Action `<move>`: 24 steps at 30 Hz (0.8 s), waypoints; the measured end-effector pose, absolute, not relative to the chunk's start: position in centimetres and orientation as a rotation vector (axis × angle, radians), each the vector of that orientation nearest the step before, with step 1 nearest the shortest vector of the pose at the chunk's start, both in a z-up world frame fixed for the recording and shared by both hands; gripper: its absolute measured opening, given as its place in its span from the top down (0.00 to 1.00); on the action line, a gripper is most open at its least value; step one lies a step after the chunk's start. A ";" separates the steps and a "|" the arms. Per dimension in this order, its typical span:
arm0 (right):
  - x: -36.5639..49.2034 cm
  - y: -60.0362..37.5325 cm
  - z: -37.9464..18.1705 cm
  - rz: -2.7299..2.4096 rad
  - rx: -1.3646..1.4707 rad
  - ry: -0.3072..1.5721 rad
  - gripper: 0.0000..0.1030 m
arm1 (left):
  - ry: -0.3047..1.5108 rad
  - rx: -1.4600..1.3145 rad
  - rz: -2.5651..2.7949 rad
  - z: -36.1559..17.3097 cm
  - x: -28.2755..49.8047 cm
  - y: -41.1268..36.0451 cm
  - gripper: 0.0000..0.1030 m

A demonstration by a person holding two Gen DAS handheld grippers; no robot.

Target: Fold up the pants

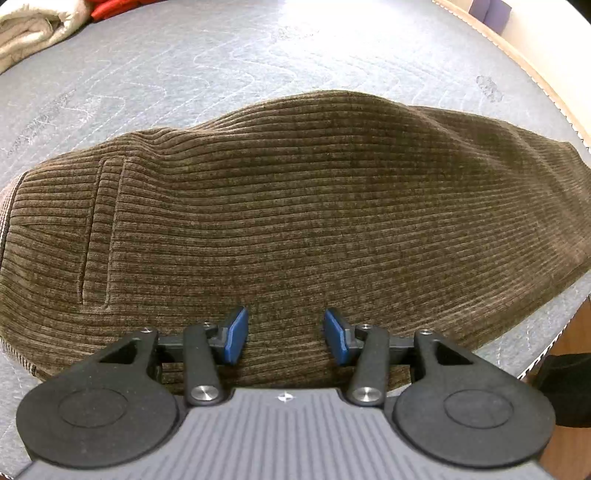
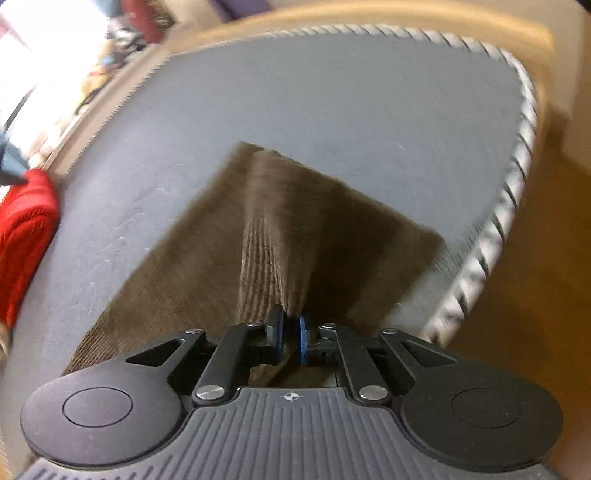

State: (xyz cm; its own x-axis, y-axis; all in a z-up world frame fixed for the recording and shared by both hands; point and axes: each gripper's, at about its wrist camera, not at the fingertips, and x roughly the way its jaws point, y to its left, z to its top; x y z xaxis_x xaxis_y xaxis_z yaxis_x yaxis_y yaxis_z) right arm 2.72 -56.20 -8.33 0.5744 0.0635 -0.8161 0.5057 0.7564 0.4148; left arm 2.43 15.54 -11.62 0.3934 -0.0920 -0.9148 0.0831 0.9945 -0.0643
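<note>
**A bare mattress in a sunlit room**

A grey quilted mattress (image 1: 258, 62) with wavy stitching fills most of both views, its edge bound in striped piping (image 2: 517, 192). A pale wooden bed frame (image 1: 524, 62) runs along its side. Strong light washes out the far part of the surface. A cream blanket (image 1: 29, 33) and a red cloth (image 2: 26, 229) lie at the edge. The floor (image 2: 535, 295) is warm brown.
</note>
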 end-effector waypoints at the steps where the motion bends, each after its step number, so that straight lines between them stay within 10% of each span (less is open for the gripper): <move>1: 2.4 -56.8 -8.3 -0.313 0.700 0.925 0.84 | 1.158 -0.014 -0.111 -11.3 2.1 15.9 0.50; 5: 1.8 -58.7 -8.4 -0.386 0.796 0.836 0.56 | 1.142 -0.048 -0.129 -10.9 2.1 15.9 0.50; 9: 2.9 -59.7 -9.7 -0.453 0.879 0.838 0.55 | 1.116 -0.064 -0.164 -10.1 2.0 15.8 0.50; 13: 3.9 -58.6 -9.3 -0.499 0.805 0.833 0.90 | 1.118 -0.063 -0.202 -10.0 1.9 15.4 0.50; 24: 2.4 -59.9 -9.7 -0.647 0.825 0.830 0.88 | 1.217 0.068 -0.315 -11.0 0.1 14.1 0.50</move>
State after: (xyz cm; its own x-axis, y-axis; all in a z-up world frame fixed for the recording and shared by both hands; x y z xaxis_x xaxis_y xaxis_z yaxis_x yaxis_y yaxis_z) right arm 2.39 -59.89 -9.72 0.5240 -0.1765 -0.8333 0.7651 0.5274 0.3694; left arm 0.11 14.09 -11.00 0.3091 -0.2022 -0.9293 0.2742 0.9546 -0.1165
